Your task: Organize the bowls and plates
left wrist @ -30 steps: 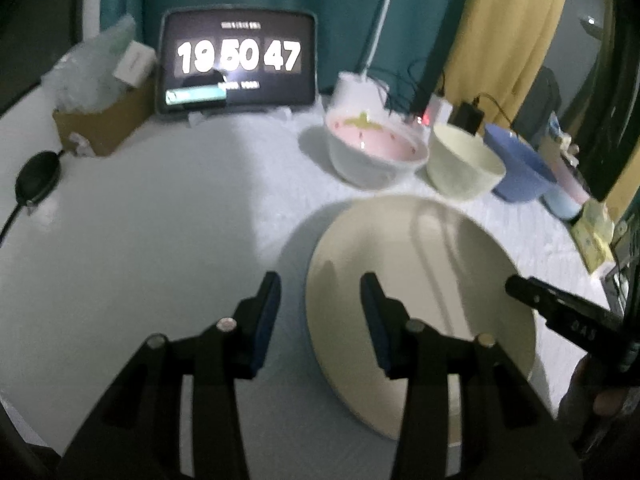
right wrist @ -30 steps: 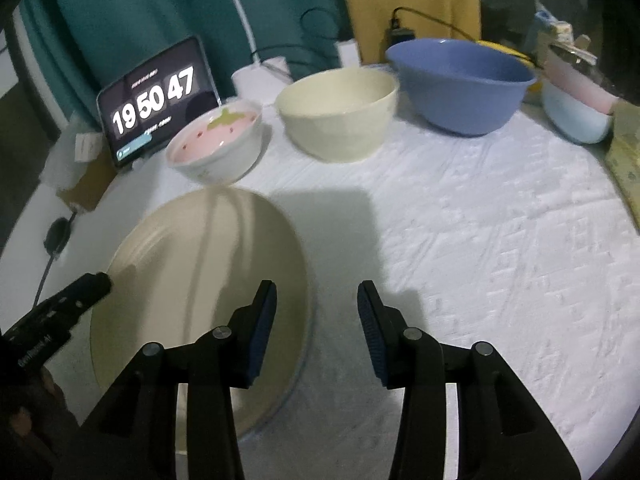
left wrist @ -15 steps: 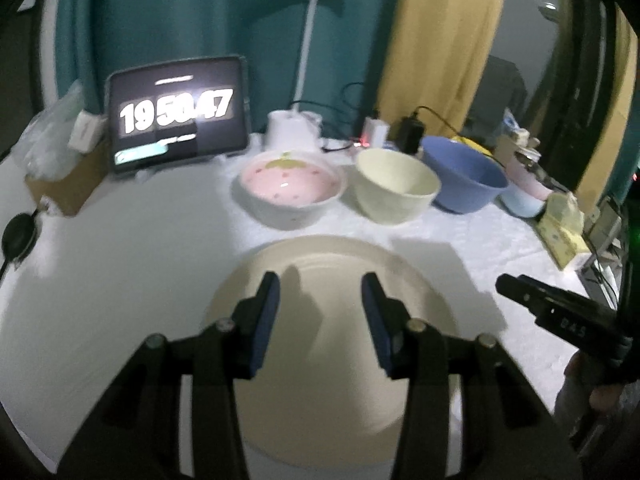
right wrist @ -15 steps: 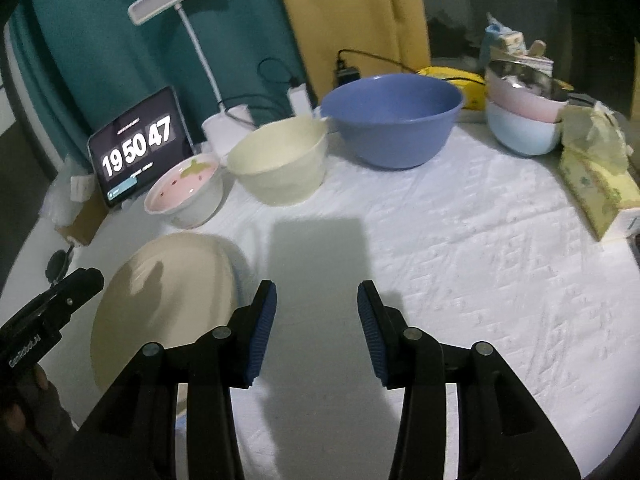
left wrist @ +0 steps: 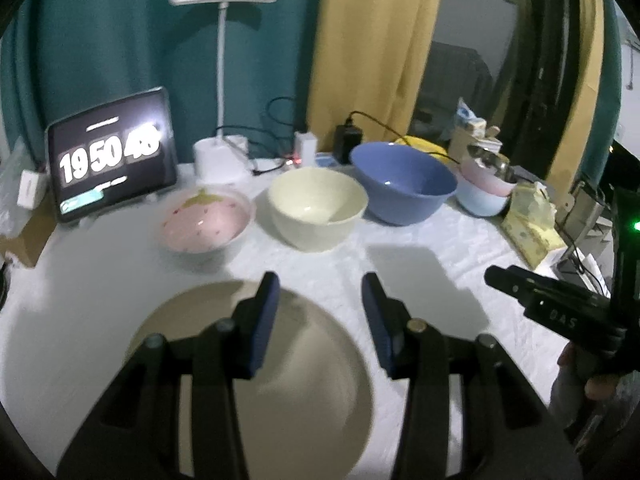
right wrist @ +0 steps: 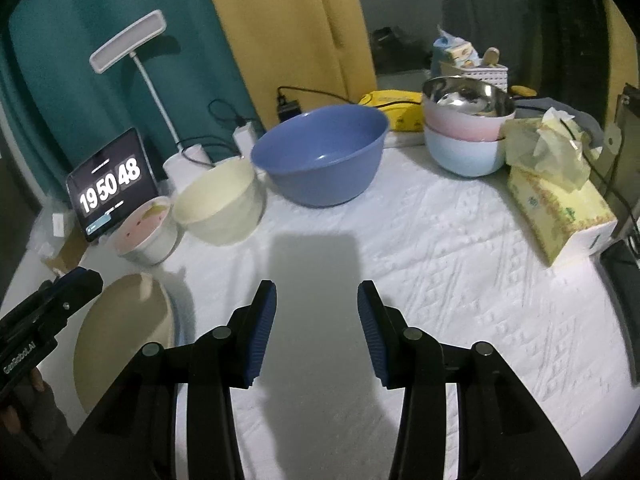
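Black gripper [right wrist: 317, 312] frames, ribbed blue fingers [right wrist: 262, 322], silver screws [right wrist: 412, 334].

Left claw [left wrist: 320, 300] and right claw [right wrist: 316, 312] seemingly gape empty.

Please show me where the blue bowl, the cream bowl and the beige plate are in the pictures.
blue bowl [right wrist: 320, 160], right wrist view, on its inner wall.
cream bowl [left wrist: 316, 204], left wrist view, on its inside bottom.
beige plate [left wrist: 304, 380], left wrist view, on its flat middle.

Both claws (left [left wrist: 320, 316], right [right wrist: 316, 320]) have pulled back from the plate [left wrist: 304, 380].
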